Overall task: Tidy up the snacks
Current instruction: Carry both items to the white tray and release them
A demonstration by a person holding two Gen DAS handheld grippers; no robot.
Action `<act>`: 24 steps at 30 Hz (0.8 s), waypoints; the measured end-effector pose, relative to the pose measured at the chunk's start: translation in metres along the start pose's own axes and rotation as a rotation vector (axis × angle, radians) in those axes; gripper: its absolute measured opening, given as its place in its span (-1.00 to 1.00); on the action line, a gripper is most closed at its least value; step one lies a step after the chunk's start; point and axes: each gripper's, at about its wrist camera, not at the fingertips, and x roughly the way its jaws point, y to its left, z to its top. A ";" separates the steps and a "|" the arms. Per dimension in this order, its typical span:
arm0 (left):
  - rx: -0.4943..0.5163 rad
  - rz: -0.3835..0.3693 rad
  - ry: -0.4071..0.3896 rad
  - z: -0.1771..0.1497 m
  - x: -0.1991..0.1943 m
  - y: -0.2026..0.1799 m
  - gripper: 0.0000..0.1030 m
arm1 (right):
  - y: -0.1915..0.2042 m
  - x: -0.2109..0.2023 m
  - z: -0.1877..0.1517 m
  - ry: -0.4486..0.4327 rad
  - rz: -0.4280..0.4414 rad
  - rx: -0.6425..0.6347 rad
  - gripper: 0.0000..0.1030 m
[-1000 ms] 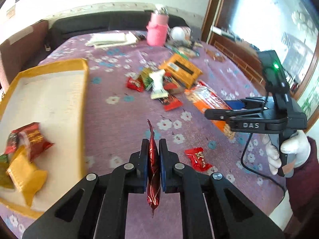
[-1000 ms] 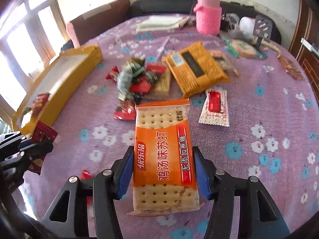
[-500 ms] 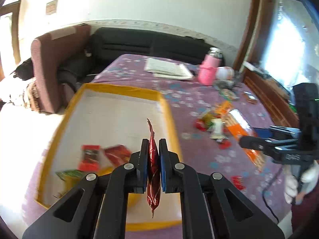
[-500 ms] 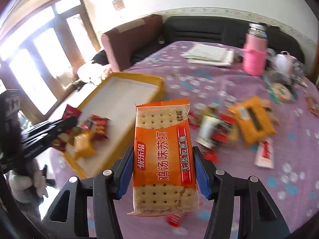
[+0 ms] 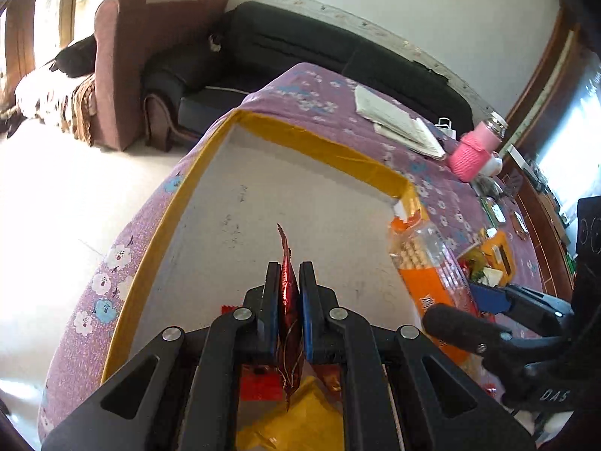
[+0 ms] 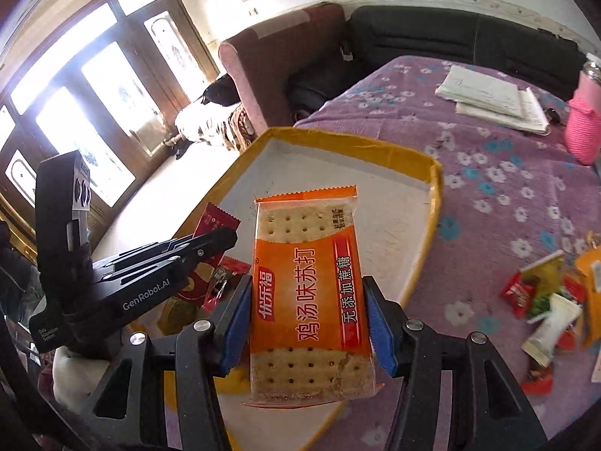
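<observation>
My left gripper (image 5: 287,293) is shut on a thin red snack packet (image 5: 288,300), held edge-on above the yellow-rimmed tray (image 5: 319,143). It also shows in the right wrist view (image 6: 221,238) with the red packet (image 6: 214,221). My right gripper (image 6: 306,323) is shut on an orange cracker pack (image 6: 308,282), held over the near part of the tray (image 6: 432,218). The cracker pack shows in the left wrist view (image 5: 424,263) at the tray's right side. Red and yellow snack packets (image 5: 293,413) lie in the tray's near end, under the left gripper.
A pile of loose snacks (image 6: 544,297) lies on the purple flowered tablecloth (image 6: 488,173) right of the tray. A pink bottle (image 5: 475,150) and papers (image 5: 398,124) stand at the far side. A sofa (image 5: 338,56) and armchair (image 5: 150,56) lie beyond the table edge.
Both grippers have moved left from the snack pile to over the tray, each still holding its packet. The left gripper now sits low over the tray's near end.
</observation>
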 end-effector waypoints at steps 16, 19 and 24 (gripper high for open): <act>-0.058 0.035 -0.001 0.008 -0.013 0.005 -0.39 | -0.004 0.034 0.000 0.021 -0.001 0.040 0.14; -0.038 0.037 -0.039 0.006 -0.034 -0.006 -0.21 | -0.008 0.011 0.001 -0.022 0.017 0.052 0.14; -0.023 -0.038 -0.141 -0.009 -0.084 -0.033 0.23 | -0.018 -0.039 -0.009 -0.101 0.025 0.068 0.14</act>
